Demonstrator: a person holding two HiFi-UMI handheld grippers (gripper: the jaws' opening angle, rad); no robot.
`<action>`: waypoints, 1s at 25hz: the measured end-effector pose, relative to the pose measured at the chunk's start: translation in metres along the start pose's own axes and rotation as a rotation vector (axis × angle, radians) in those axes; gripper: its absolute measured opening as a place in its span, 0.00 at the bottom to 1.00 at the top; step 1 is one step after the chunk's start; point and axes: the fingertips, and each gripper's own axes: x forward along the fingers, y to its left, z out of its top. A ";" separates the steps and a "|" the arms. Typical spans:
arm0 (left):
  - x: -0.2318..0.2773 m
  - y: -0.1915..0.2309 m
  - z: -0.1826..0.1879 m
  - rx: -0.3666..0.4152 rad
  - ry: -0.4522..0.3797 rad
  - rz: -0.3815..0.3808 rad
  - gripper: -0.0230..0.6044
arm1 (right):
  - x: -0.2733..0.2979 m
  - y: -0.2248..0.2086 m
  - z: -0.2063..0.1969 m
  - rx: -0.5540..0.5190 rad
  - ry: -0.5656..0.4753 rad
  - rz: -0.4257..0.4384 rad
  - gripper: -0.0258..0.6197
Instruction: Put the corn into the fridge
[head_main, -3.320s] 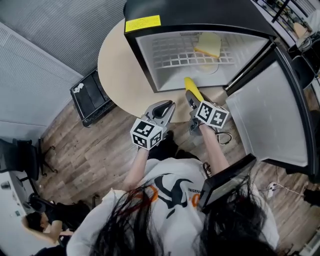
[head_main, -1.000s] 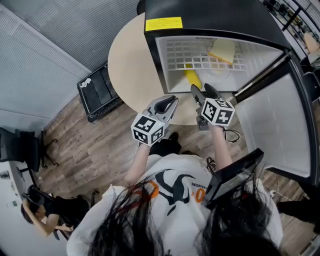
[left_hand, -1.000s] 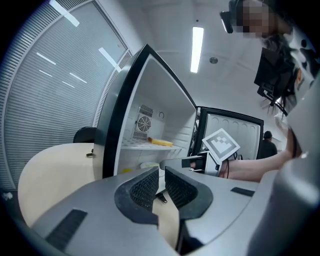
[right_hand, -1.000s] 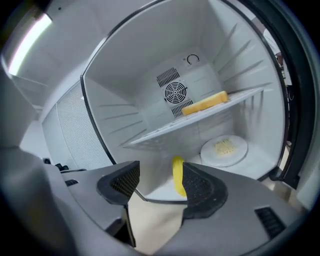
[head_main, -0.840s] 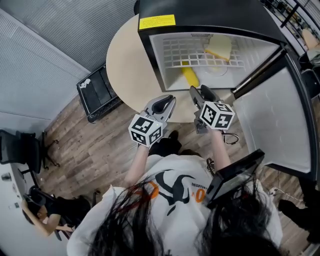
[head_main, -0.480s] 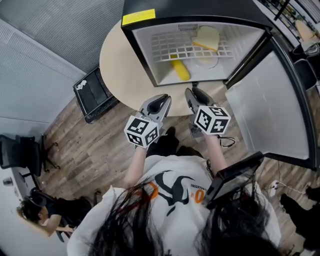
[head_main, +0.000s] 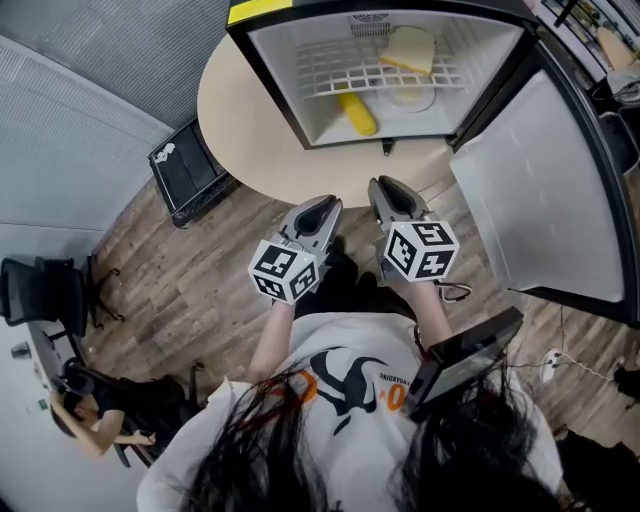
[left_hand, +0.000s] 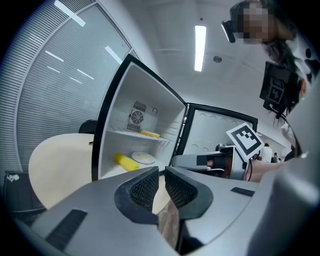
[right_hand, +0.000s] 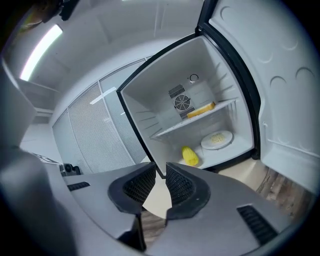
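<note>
**A:** Where's the corn (head_main: 357, 113)?

**B:** Straight ahead of my fingertips and well apart from them. It lies on the floor of the open fridge (head_main: 272, 72), under the wire shelf (head_main: 340, 78) and just left of a white plate (right_hand: 217, 139).

**A:** Are you holding anything?

**B:** No. The jaws of my right gripper (right_hand: 160, 167) have just been closing, and now only a narrow slit shows between the pads, with nothing in it. My left gripper (left_hand: 161, 172), close beside it, is just as narrow and also empty.

**A:** What's around them?

**B:** Both point at the fridge's open front from the near edge of the round table (head_main: 235, 120). The door (head_main: 540, 190) stands swung out beyond my right fingers. A flat yellow piece (head_main: 410, 48) rests on the shelf, farther back than the corn.
</note>
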 end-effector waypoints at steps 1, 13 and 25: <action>-0.002 0.000 -0.002 -0.002 0.004 0.004 0.10 | -0.002 0.002 -0.003 0.015 0.000 0.008 0.16; -0.028 -0.001 -0.020 -0.027 0.020 0.023 0.11 | -0.007 0.011 -0.027 0.045 0.021 0.006 0.14; -0.100 0.001 -0.030 -0.005 0.005 -0.009 0.10 | -0.025 0.083 -0.060 0.024 0.013 0.006 0.13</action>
